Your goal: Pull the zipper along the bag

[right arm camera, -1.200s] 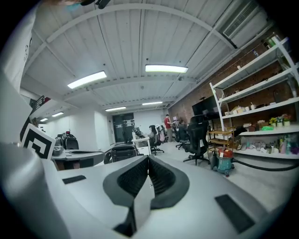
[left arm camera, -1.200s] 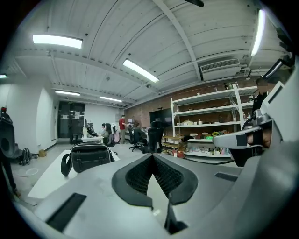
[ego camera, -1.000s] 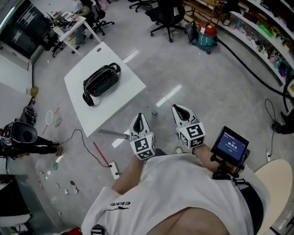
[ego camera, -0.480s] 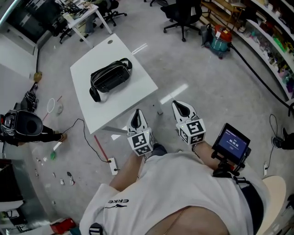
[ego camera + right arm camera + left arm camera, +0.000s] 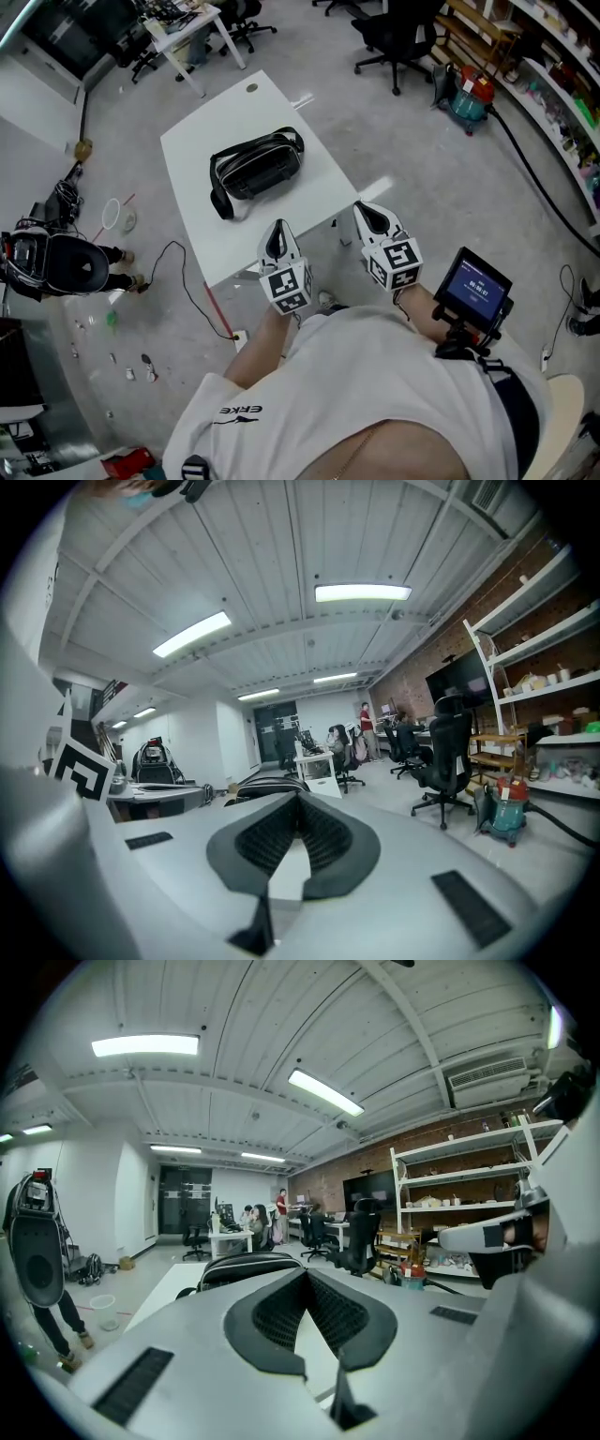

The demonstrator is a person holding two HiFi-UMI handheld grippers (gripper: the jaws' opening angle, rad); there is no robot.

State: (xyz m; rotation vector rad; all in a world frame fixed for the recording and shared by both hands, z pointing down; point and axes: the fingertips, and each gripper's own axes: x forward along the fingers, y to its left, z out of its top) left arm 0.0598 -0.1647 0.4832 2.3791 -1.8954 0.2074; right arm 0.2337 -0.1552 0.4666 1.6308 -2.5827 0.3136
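Note:
A black bag lies on a small white table, its strap trailing off toward the left. Both grippers hang in the air at the table's near edge, short of the bag. My left gripper is shut with nothing in it, and my right gripper is shut and empty too. In the left gripper view the bag shows just past the closed jaw tips of the left gripper. In the right gripper view the bag peeks over the right gripper. I cannot make out the zipper.
A black cable runs over the floor left of the table. A person with a black backpack stands at far left. Office chairs, a red vacuum and shelves lie beyond and to the right.
The table and bag have come nearer and shifted right in the head view; the grippers now reach the table's near edge. Both stay shut.

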